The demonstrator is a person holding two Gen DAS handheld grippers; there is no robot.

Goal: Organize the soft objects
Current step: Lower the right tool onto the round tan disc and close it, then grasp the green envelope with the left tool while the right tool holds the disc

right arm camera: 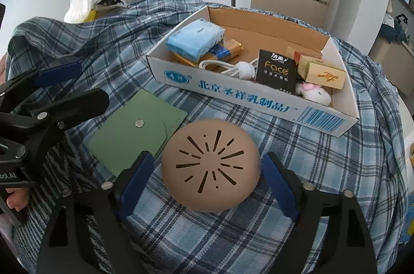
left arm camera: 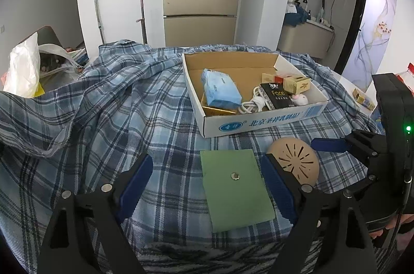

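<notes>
A green flat pouch with a snap (left arm camera: 234, 189) (right arm camera: 139, 130) lies on the plaid cloth. A tan round pad with slits (right arm camera: 211, 165) (left arm camera: 297, 161) lies to its right. My left gripper (left arm camera: 207, 188) is open, low over the cloth, with the pouch between its fingers near the right one. My right gripper (right arm camera: 208, 184) is open and straddles the tan pad without touching it. A white cardboard box (left arm camera: 261, 122) (right arm camera: 248, 98) behind holds a blue tissue pack (left arm camera: 220, 90) (right arm camera: 195, 38), a black packet, a white cable, small cartons and a plush toy (right arm camera: 317, 94).
The blue plaid cloth (left arm camera: 103, 105) (right arm camera: 258, 235) covers the table, bunched at the left. A white plastic bag (left arm camera: 23, 66) sits at the far left. Beige cabinet drawers (left arm camera: 200, 2) stand behind. Each gripper shows in the other's view (left arm camera: 362, 147) (right arm camera: 38, 103).
</notes>
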